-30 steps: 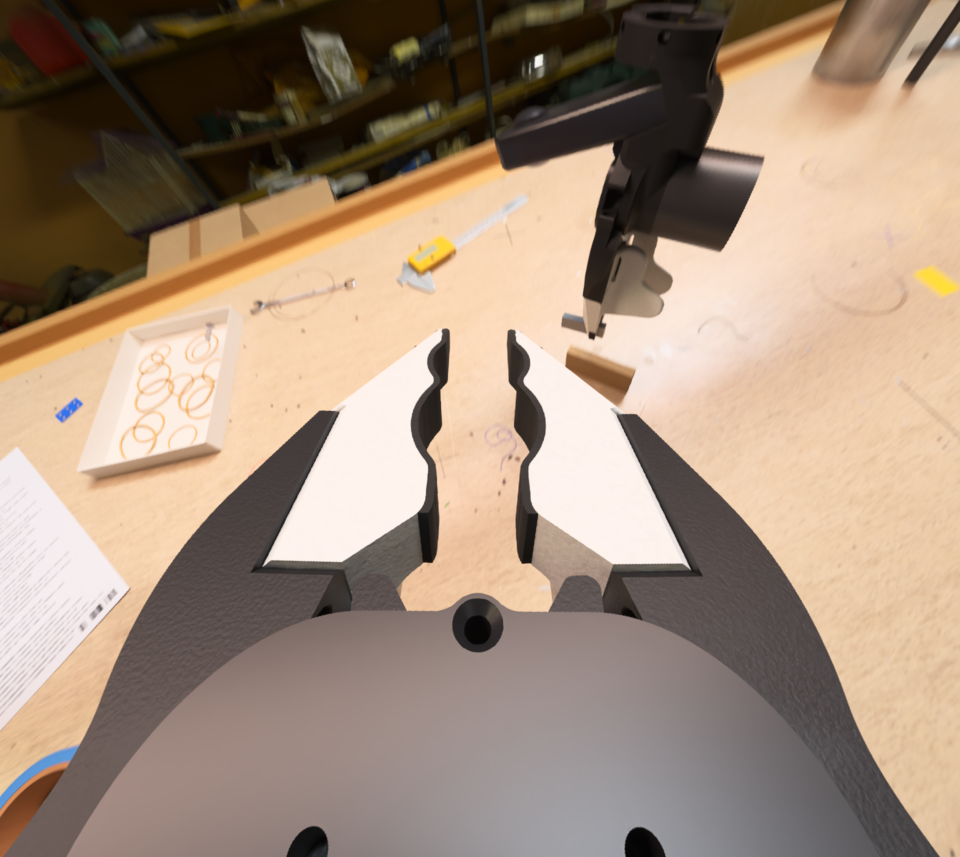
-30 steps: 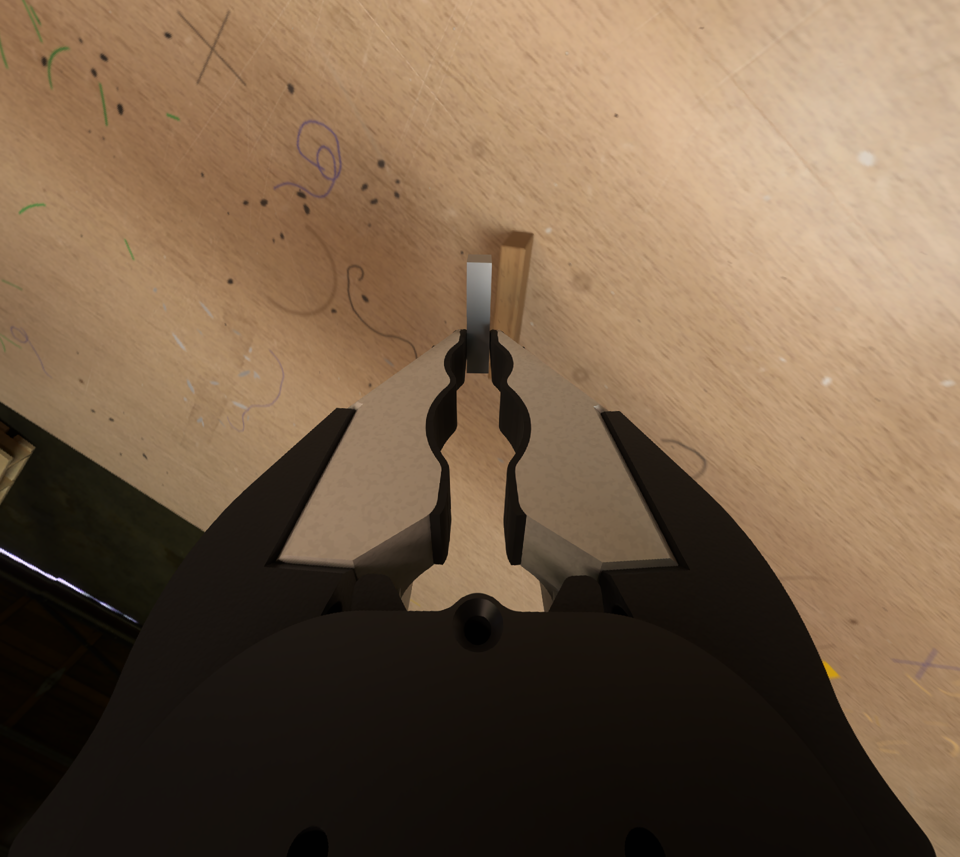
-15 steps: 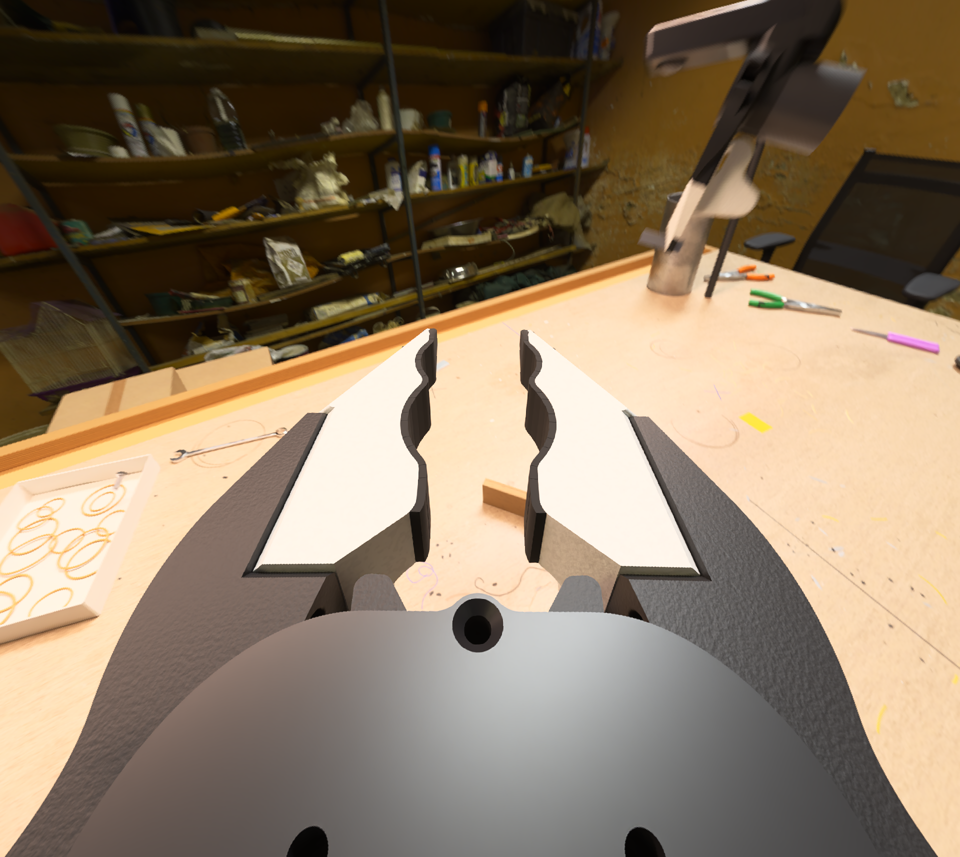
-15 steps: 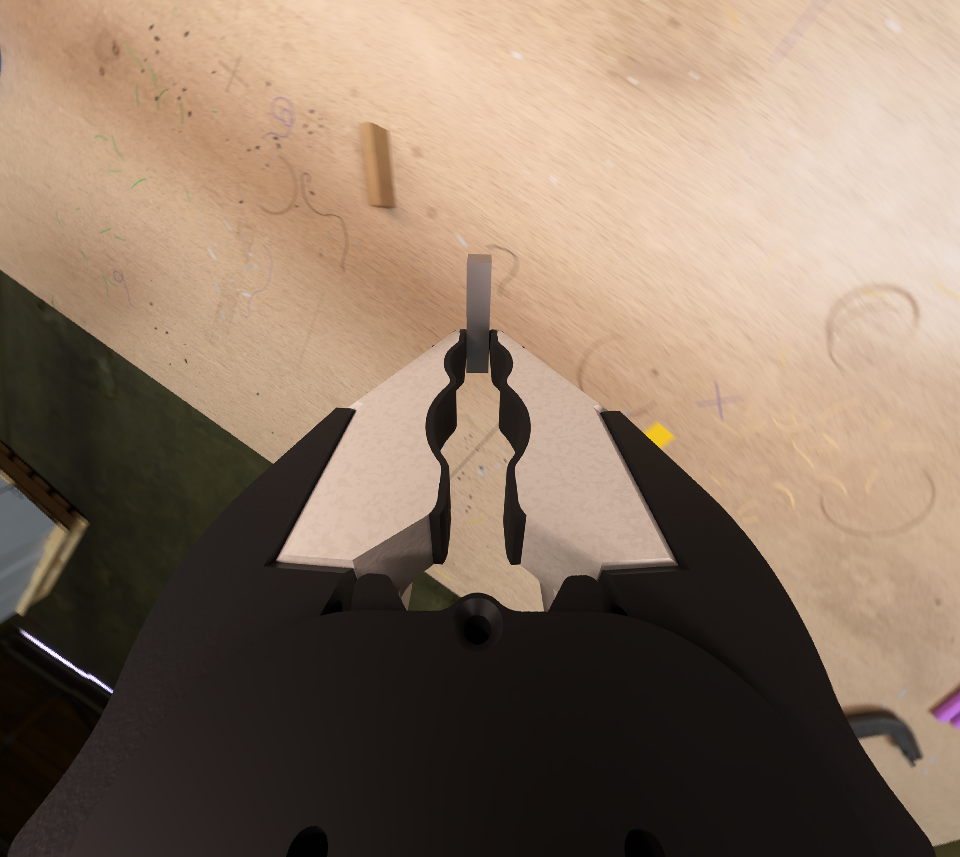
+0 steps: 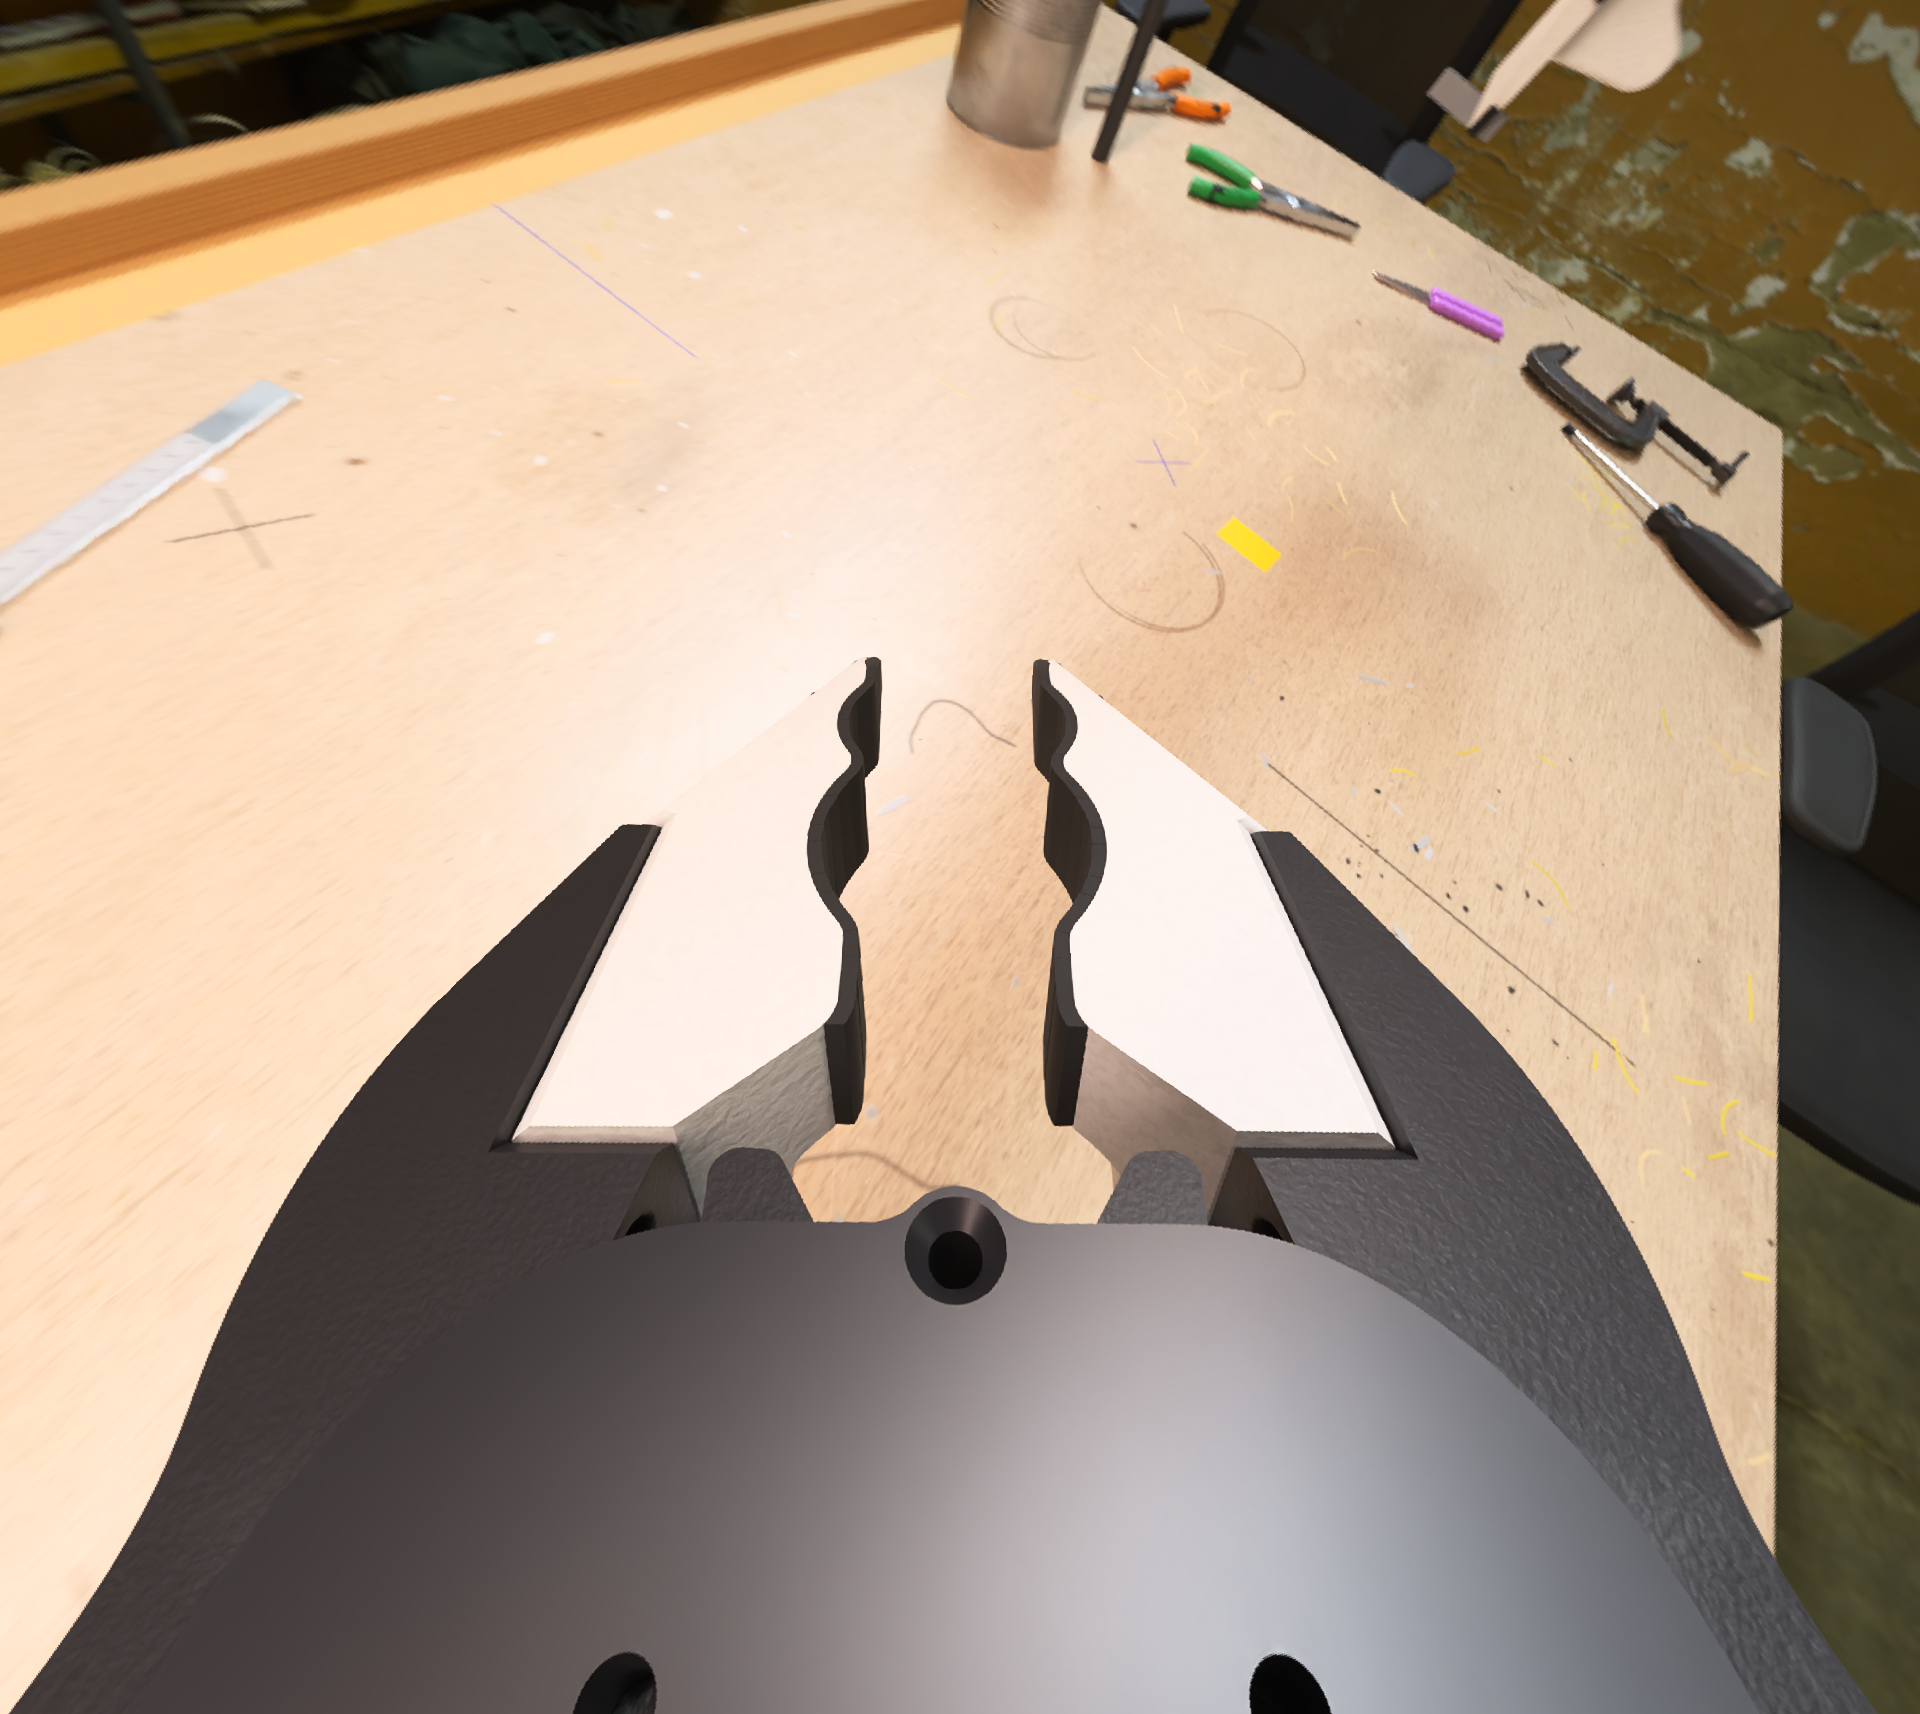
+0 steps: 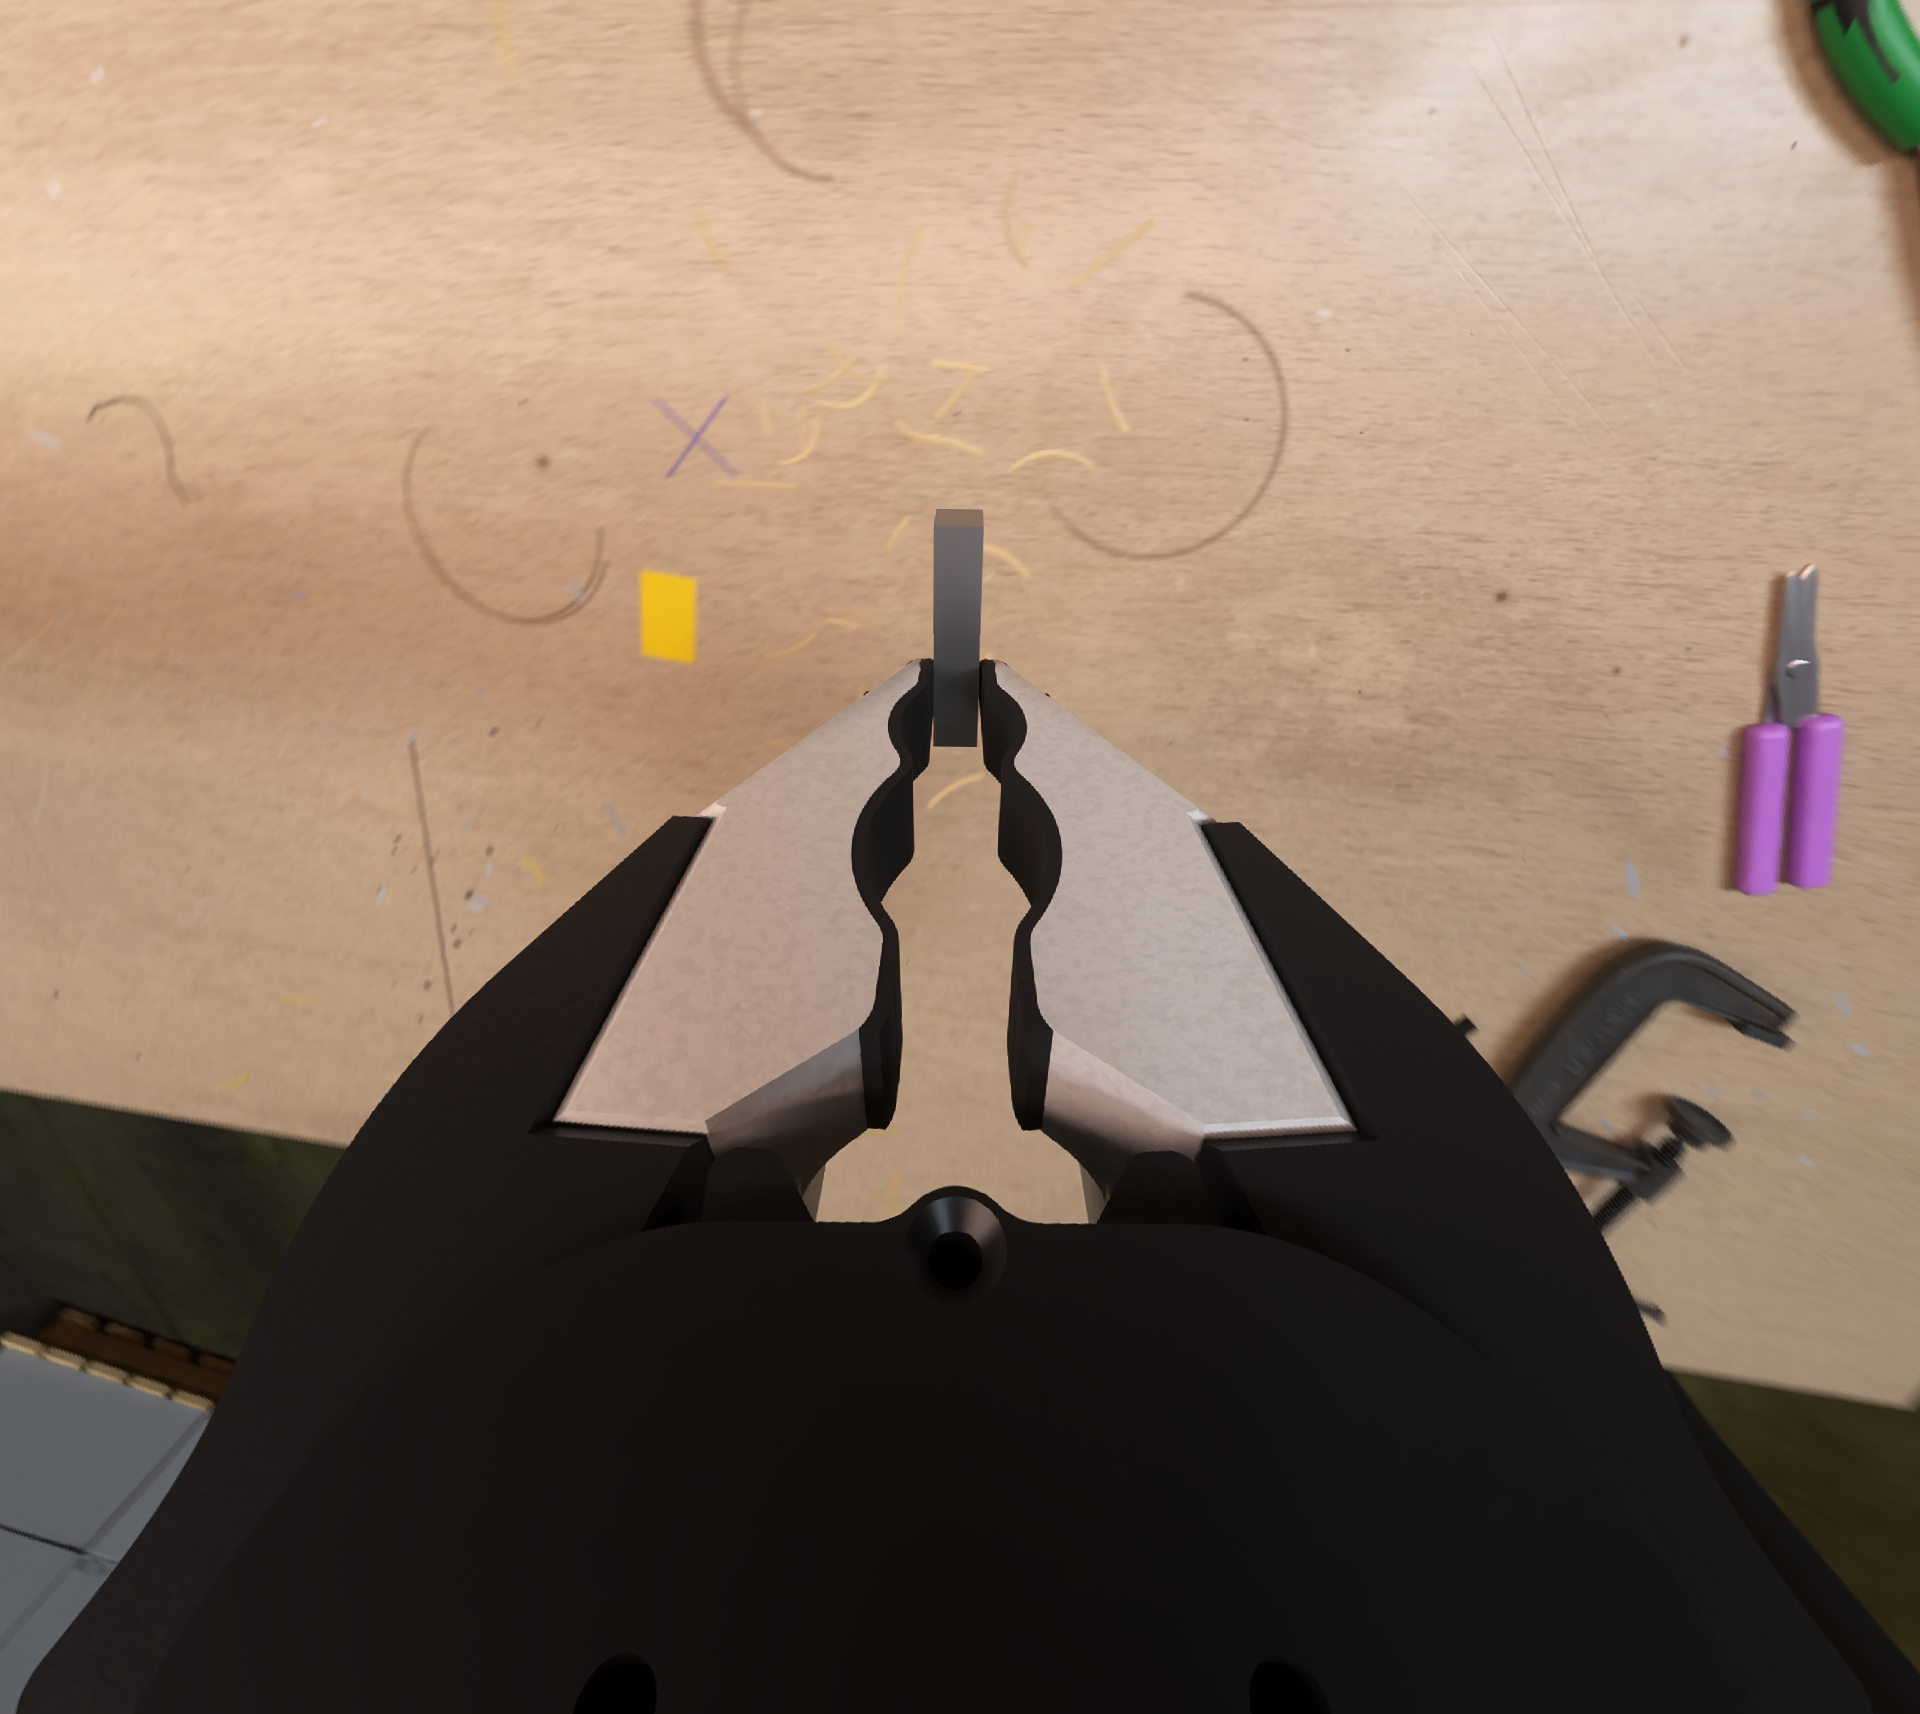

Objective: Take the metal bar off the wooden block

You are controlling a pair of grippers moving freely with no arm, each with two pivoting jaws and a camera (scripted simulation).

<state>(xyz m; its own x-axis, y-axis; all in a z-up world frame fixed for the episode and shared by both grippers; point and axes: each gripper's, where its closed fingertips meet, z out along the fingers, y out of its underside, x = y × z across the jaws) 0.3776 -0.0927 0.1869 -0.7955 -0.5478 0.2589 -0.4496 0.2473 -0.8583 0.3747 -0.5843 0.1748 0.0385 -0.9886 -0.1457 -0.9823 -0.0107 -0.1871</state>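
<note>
While right tool [image 6: 957,677] pinches metal bar [image 6: 957,594] | workbench [image 6: 416,210] scribbled | wall [image 5: 1714,137] peeling

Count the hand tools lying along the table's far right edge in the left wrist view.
5, far to near: orange-handled pliers, green-handled pliers, purple-handled tool, C-clamp, black-handled screwdriver. Others may lie out of frame.

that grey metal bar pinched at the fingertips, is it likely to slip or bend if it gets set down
The metal bar looks short and straight, so probably stiff. The right hand-held gripper clamps only its near end, so it might pivot. Its flat faces suggest it would lie still on the workbench, not roll.
</note>
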